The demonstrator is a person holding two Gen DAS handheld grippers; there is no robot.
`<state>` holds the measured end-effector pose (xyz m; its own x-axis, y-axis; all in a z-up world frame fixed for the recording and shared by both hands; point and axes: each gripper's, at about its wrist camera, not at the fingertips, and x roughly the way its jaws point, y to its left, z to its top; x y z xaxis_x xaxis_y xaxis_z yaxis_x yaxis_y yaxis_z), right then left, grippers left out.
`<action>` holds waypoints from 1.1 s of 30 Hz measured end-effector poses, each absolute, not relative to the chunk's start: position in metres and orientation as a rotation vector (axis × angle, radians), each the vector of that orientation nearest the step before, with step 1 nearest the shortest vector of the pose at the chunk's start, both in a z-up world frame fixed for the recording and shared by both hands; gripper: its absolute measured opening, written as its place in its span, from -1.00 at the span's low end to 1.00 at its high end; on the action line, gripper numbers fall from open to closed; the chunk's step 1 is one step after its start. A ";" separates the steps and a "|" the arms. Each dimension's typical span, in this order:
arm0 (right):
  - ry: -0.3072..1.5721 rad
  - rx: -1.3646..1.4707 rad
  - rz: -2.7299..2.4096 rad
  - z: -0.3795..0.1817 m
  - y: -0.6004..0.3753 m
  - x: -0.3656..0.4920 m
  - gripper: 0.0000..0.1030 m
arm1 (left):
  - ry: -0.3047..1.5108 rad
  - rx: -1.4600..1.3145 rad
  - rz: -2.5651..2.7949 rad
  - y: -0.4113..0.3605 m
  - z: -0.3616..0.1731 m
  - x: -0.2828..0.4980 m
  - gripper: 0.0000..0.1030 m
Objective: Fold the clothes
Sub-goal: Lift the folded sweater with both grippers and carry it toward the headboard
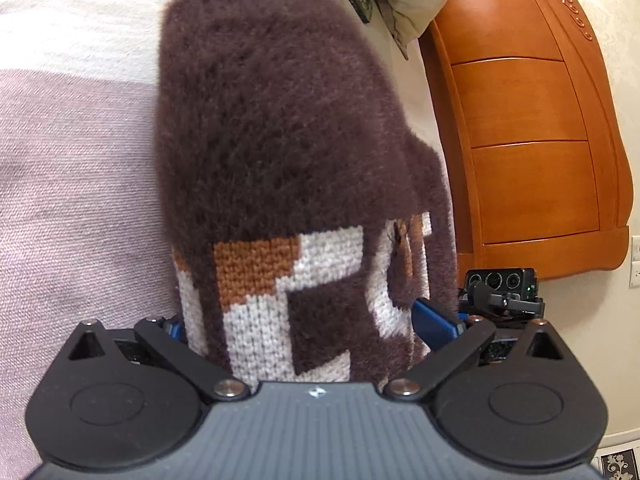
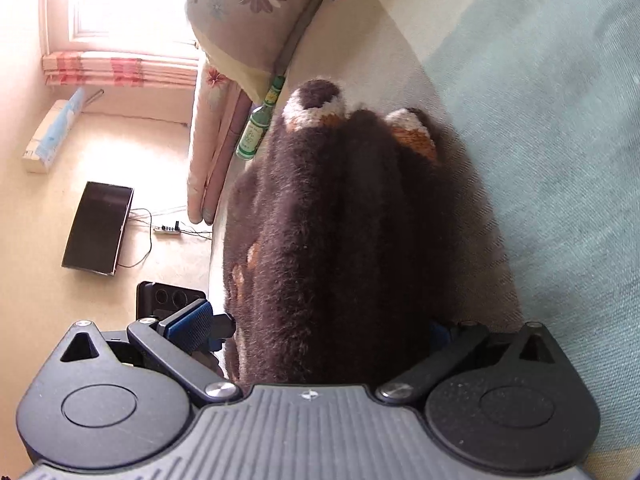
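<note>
A fuzzy dark brown sweater [image 1: 272, 112] with white and orange knit patches lies bunched on the bed. In the left wrist view its near end rises right up to the camera and fills the gap of my left gripper [image 1: 304, 320], whose blue pads [image 1: 436, 320] stand wide apart, open. In the right wrist view the sweater [image 2: 340, 220] stretches away, its two white-orange cuffs [image 2: 316, 100] at the far end. My right gripper [image 2: 316, 324] is open too; one pad [image 2: 188, 320] is clear of the cloth and the other is mostly hidden by it. The two grippers sit side by side.
The bedspread [image 1: 72, 160] is striped pink, cream and mint. An orange wooden headboard [image 1: 520, 120] and pillows [image 2: 248, 8] stand at the bed's end. A green bottle [image 2: 260, 124] lies beside the sweater. Past the bed's edge, a black screen [image 2: 98, 228] and power strip [image 2: 166, 230] lie on the floor.
</note>
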<state>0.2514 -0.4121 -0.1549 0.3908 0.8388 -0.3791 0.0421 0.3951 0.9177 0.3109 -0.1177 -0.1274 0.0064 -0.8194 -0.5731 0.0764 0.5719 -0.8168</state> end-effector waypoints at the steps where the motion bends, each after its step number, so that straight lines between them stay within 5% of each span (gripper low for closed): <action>1: 1.051 1.040 0.643 -0.152 -0.412 0.252 1.00 | 1.396 -0.697 -0.802 -0.119 -0.126 0.311 0.96; 19: 0.980 1.018 0.573 -0.120 -0.467 0.238 1.00 | 1.378 -0.664 -0.933 -0.164 -0.105 0.326 0.96; 33: 0.909 1.005 0.486 -0.097 -0.599 0.243 1.00 | 1.364 -0.640 -1.069 -0.283 -0.111 0.359 0.96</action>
<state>0.2434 -0.5994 -0.0973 0.5546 0.7180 -0.4206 0.0482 0.4769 0.8776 0.3591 -0.2826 -0.1112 -0.1205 -0.8822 -0.4552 0.2309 0.4211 -0.8772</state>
